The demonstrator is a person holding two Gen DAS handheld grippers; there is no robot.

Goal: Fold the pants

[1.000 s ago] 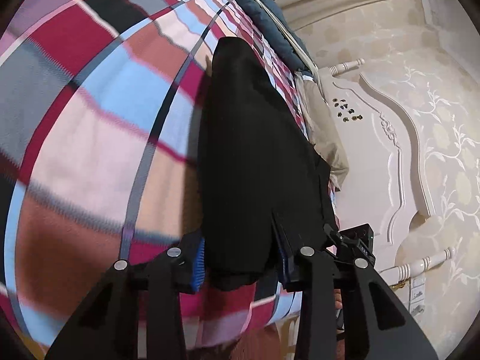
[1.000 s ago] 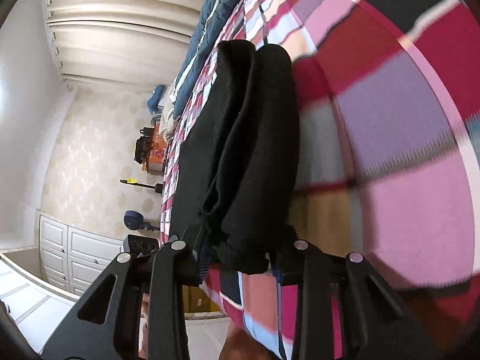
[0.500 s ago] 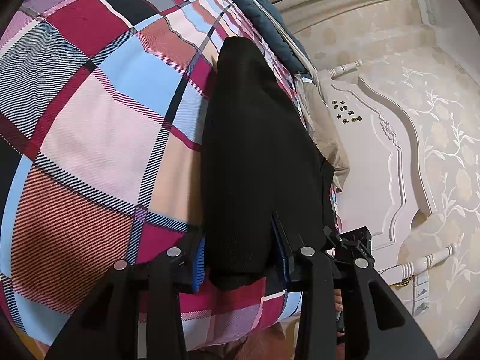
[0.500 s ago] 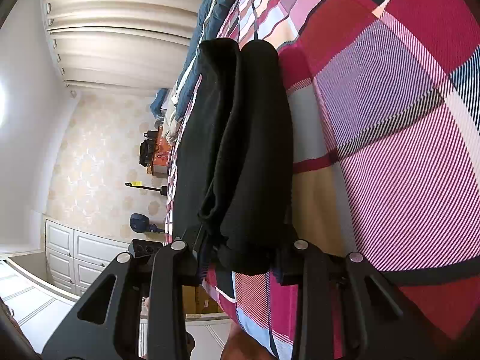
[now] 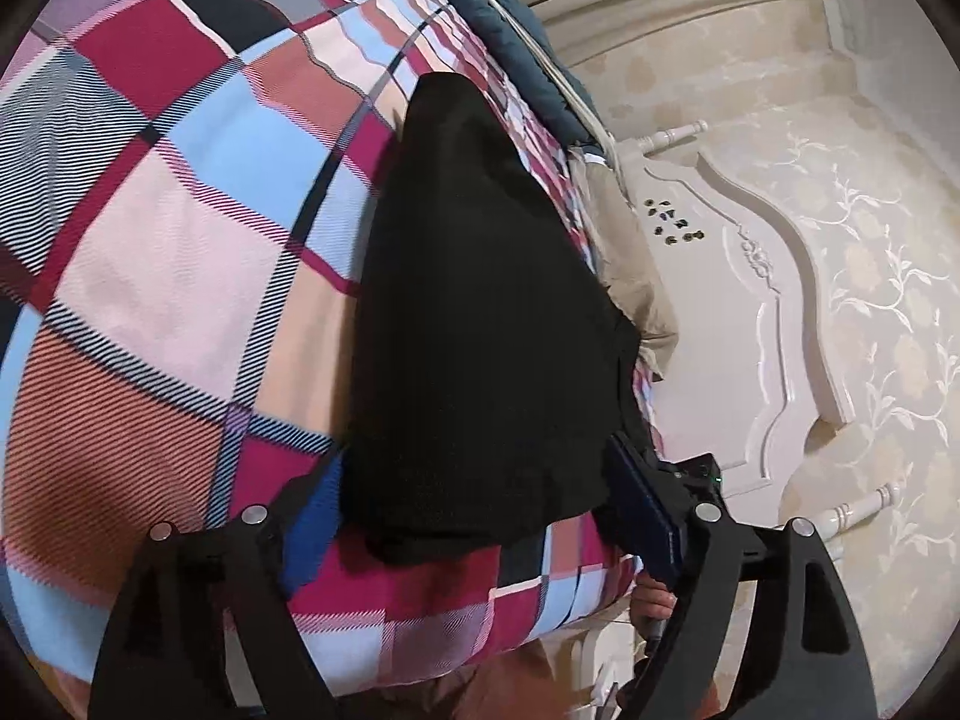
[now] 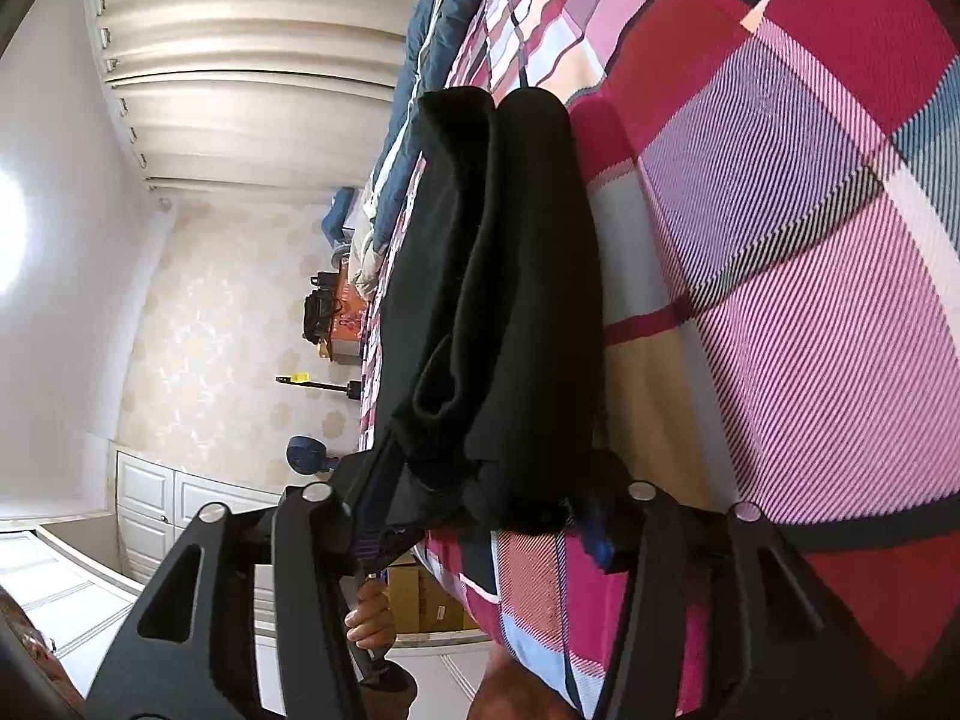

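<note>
1. Pants (image 5: 480,330) lie folded on plaid bed (image 5: 180,240), near edge between both claws.
2. Left gripper (image 5: 474,516) spread wide, released.
3. Right gripper (image 6: 480,510) pads touch cloth; grip uncertain.
</note>
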